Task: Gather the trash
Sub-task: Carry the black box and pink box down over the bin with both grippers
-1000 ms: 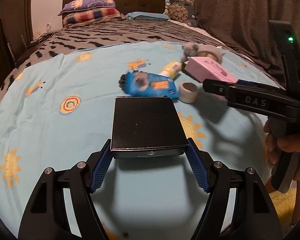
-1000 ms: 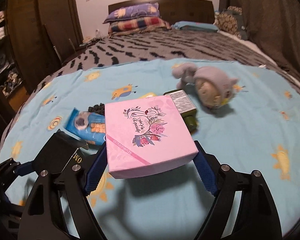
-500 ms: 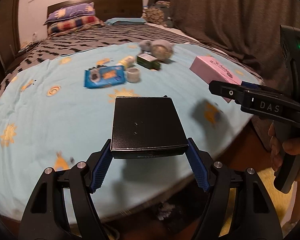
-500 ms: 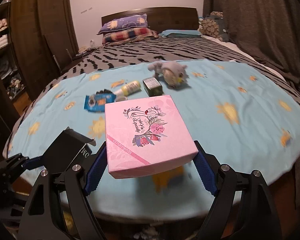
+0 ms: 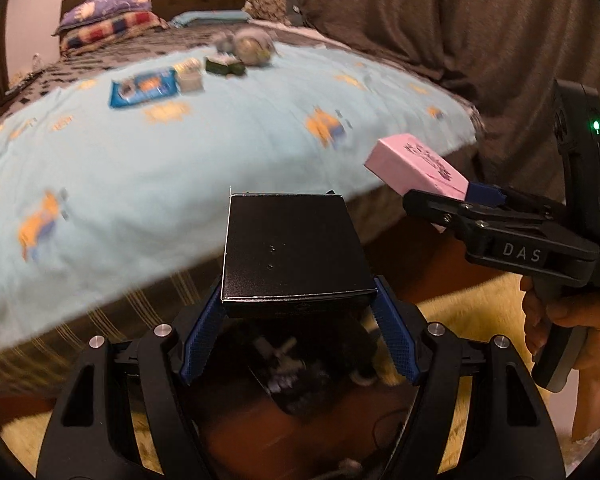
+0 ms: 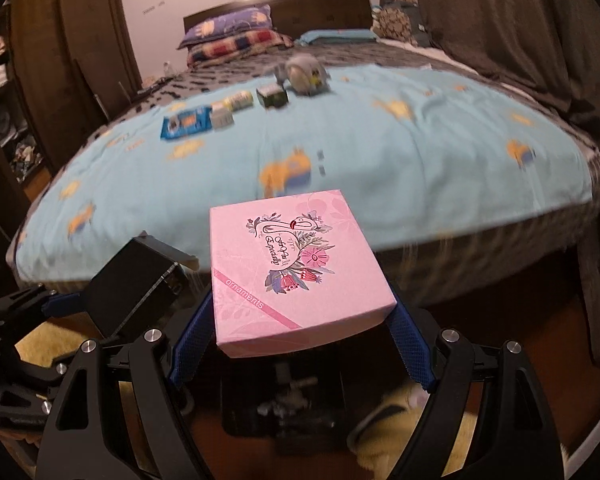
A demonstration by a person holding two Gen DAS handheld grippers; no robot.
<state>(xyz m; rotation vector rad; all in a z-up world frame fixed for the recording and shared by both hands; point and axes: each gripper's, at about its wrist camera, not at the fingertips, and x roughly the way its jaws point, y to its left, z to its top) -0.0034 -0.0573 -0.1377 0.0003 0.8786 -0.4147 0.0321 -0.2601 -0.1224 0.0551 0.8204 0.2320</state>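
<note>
- Because I have two boxes to bin at once, my left claw point(image 5: 300, 308) pinches the flat black cardboard box point(image 5: 294, 252) by its side walls near the rear edge, so the lid stays level and in view.
- My right claw point(image 6: 302, 336) pinches the square pink cardboard box printed with flowers point(image 6: 296, 268) the same way, blue pads point(image 6: 414, 352) pressed against opposite sides; I judge that a wide grip like this keeps a light, hollow box from twisting.
- Both boxes hang beyond the foot of the bed with the light blue patterned sheet point(image 6: 380, 152), above a dark open container point(image 6: 284, 404) on the floor, which I take for the bin, though it is blurred.
- The pink box sits right of the black one, apart, so neither knocks the other on release.
- Left on the sheet are a blue snack wrapper point(image 5: 144, 86), a small dark green carton point(image 5: 224, 66) and a grey plush toy point(image 5: 250, 44), well apart from the claws; the wrapper and carton are probably the next trash.
</note>
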